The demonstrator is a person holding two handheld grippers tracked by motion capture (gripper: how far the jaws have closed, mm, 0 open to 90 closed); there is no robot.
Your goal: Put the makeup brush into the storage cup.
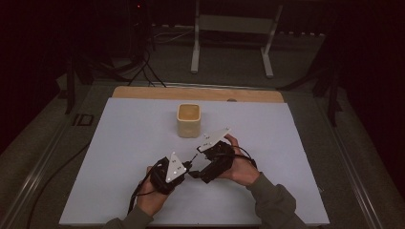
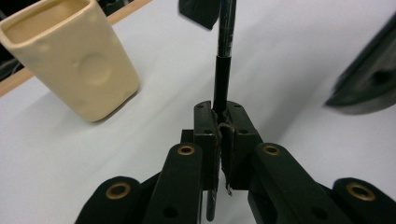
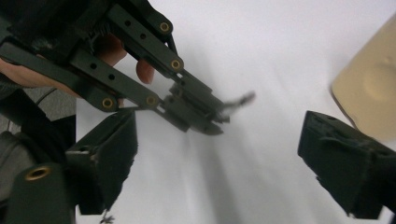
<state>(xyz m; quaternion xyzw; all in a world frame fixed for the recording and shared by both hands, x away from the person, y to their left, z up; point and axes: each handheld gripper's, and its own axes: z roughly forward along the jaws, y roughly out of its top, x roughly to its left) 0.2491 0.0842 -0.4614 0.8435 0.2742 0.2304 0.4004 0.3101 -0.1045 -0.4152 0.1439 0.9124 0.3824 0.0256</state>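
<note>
While the left hand-held gripper (image 2: 223, 122) has its jaws pressed tight on a thin black pen (image 2: 223, 70), the right hand-held gripper (image 3: 217, 158) stands with its two jaws wide apart and nothing between them. In the left gripper view the pen rises straight out from between the clamped pads, its lower end poking out below them, and its far end runs up toward a dark jaw of the other gripper at the top edge. In the right gripper view the left gripper (image 3: 201, 114) reaches in from the upper left with a short blurred tip of the pen (image 3: 240, 100) jutting from its closed jaws, above the white surface and in the gap between the right gripper's spread jaws. From the high view both grippers meet near the front middle of the white desk (image 1: 119, 157), the left one (image 1: 187, 165) just beside the right one (image 1: 193, 174), their tips close together. A cream ceramic cup (image 1: 188, 120) stands upright behind them near the middle of the desk, apart from both grippers and from the pen
</note>
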